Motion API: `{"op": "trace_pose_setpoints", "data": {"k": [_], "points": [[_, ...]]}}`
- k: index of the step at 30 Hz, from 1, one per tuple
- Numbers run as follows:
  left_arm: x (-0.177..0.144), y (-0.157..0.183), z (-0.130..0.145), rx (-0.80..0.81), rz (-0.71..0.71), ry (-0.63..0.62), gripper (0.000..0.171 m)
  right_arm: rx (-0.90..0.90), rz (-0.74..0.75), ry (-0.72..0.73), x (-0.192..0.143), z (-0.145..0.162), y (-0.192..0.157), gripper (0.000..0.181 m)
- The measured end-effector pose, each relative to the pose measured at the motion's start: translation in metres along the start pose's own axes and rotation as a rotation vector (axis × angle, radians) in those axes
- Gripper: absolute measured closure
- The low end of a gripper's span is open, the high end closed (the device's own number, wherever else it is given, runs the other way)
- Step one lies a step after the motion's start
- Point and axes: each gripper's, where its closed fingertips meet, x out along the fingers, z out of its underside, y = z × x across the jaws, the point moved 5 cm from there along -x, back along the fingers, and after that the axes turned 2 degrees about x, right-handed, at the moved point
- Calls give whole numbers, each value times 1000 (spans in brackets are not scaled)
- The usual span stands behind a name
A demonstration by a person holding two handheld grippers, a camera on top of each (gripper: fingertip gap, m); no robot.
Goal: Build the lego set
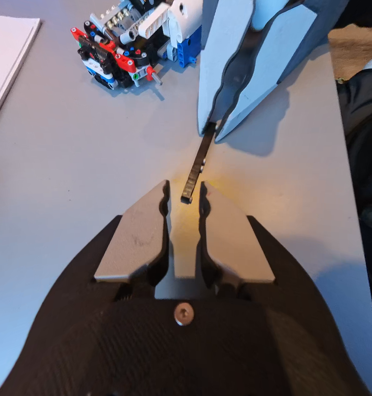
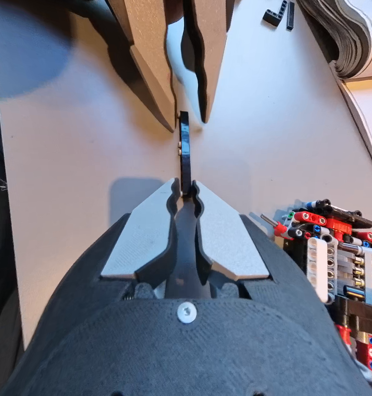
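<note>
A long black Lego beam (image 1: pixel 199 164) with small grey pins on one side is held level just above the grey table (image 1: pixel 84 160). My right gripper (image 2: pixel 185 182) is shut on one end of the beam (image 2: pixel 185 150); it also shows in the left wrist view (image 1: pixel 210 135). My left gripper (image 1: pixel 185 184) is open, with the beam's free end between its fingertips; it shows from the front in the right wrist view (image 2: pixel 188 126). The partly built Lego model (image 1: pixel 127 49), in red, white, blue and black, stands on the table beside the right gripper (image 2: pixel 335 257).
A white booklet (image 1: pixel 7 60) lies at the table's far left. Two loose black pieces (image 2: pixel 275 15) lie near a thick stack of pages (image 2: pixel 352 38). The table's edge (image 1: pixel 339 132) runs close along the right of both grippers, with dark cloth beyond. The tips of one gripper are about 6 cm away from the tips of the other.
</note>
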Motion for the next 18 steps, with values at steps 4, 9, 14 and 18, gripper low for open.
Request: {"op": "trace_pose_setpoints", "data": {"k": [4,9,14,18], "points": [[3,4,1,22,20,-19,162,-77,70,15,2,-1,1,174],[2,3,1,15,13,-20,166,-253,216,25,4,-2,-5,175],[1,0,2,2,7,-20,165,-374,325,28,7,-4,-9,175],[1,0,2,-3,6,-21,165,-364,312,30,8,-4,-8,175]]}}
